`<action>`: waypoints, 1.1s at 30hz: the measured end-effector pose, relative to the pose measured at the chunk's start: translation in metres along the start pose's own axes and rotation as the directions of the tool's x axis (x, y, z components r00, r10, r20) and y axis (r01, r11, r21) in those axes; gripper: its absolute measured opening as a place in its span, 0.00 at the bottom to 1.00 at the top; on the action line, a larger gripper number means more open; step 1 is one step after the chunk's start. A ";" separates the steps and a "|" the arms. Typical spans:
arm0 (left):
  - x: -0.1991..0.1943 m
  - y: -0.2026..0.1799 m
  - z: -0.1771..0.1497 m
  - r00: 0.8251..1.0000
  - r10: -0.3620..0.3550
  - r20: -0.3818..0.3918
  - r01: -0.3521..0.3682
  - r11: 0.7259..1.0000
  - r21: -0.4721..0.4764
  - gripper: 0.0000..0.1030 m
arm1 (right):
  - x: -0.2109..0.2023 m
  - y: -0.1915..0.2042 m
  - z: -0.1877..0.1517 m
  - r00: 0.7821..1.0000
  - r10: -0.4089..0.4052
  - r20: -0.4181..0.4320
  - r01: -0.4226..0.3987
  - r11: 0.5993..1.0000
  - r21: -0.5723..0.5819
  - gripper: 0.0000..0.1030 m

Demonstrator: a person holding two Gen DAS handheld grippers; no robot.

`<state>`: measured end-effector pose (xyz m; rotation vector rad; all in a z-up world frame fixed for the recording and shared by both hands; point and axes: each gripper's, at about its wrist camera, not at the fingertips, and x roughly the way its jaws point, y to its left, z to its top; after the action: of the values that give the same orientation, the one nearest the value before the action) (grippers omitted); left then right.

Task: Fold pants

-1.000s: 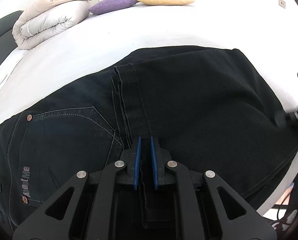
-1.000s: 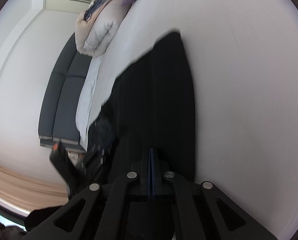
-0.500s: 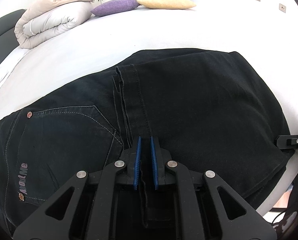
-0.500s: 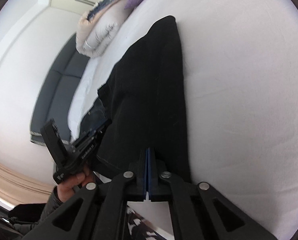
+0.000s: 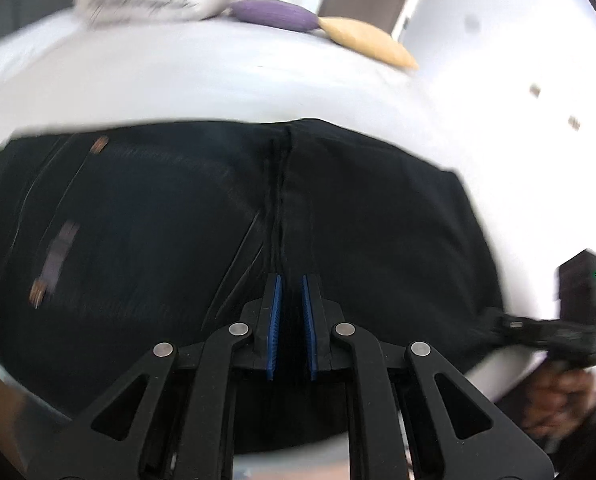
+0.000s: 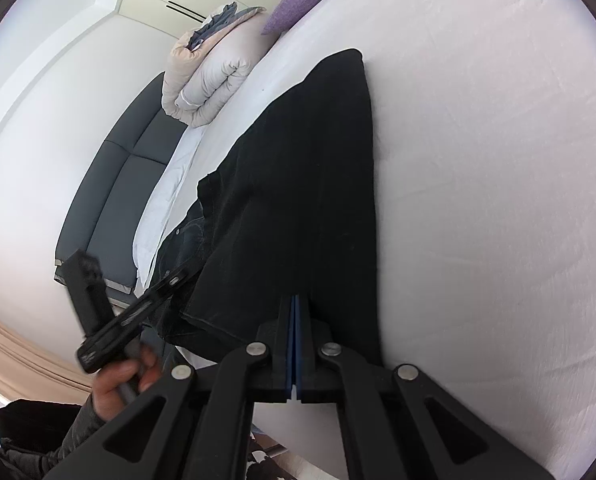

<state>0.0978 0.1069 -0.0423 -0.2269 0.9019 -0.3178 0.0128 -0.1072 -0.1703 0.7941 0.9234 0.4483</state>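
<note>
Fingers of the left gripper (image 5: 290, 316) stay clamped on a dark fold of the pants (image 5: 377, 220); the right gripper (image 6: 296, 344) is pinched shut at their hem, near the bed (image 6: 497, 160) edge. Left view has swung and blurred — the pants look doubled, so another fold seems next.

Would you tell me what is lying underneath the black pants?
The black pants lie on the bed's white sheet, which shows all around them. The pants are folded over themselves; whatever lies between the layers is covered.
</note>
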 end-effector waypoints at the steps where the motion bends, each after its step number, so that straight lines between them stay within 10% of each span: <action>1: -0.009 0.008 -0.005 1.000 -0.009 0.008 0.009 0.999 -0.040 0.10 | 0.000 0.001 0.000 1.000 -0.001 0.002 0.001 1.000 -0.001 0.00; 5: -0.049 0.052 -0.025 0.997 -0.037 0.067 0.052 0.971 -0.232 0.19 | 0.000 -0.001 0.001 1.000 0.006 0.018 -0.006 1.000 0.000 0.00; 7: -0.067 0.076 -0.034 0.992 -0.042 0.117 0.080 0.936 -0.342 0.61 | -0.002 -0.001 0.000 1.000 0.009 0.027 -0.009 1.000 0.001 0.00; 9: -0.084 0.096 -0.043 0.979 -0.039 0.199 0.122 0.897 -0.425 0.76 | -0.004 0.001 -0.001 0.999 0.010 0.045 -0.010 1.000 -0.011 0.00; 17: -0.095 0.154 -0.069 0.940 -0.114 0.322 0.305 0.705 -0.640 0.76 | -0.013 0.029 -0.013 0.988 0.105 0.115 -0.090 0.987 -0.134 0.65; 23: -0.115 0.182 -0.082 0.909 -0.060 0.412 0.347 0.654 -0.672 0.76 | -0.015 0.025 -0.012 0.986 0.122 0.116 -0.107 0.986 -0.128 0.66; 33: -0.102 0.236 -0.102 0.931 -0.059 0.360 0.325 0.585 -0.744 0.76 | -0.017 0.021 -0.012 0.985 0.127 0.114 -0.115 0.988 -0.106 0.66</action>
<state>-0.0015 0.3572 -0.1058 -1.2042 0.6564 -0.0480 -0.0066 -0.0996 -0.1493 0.7805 0.7379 0.5424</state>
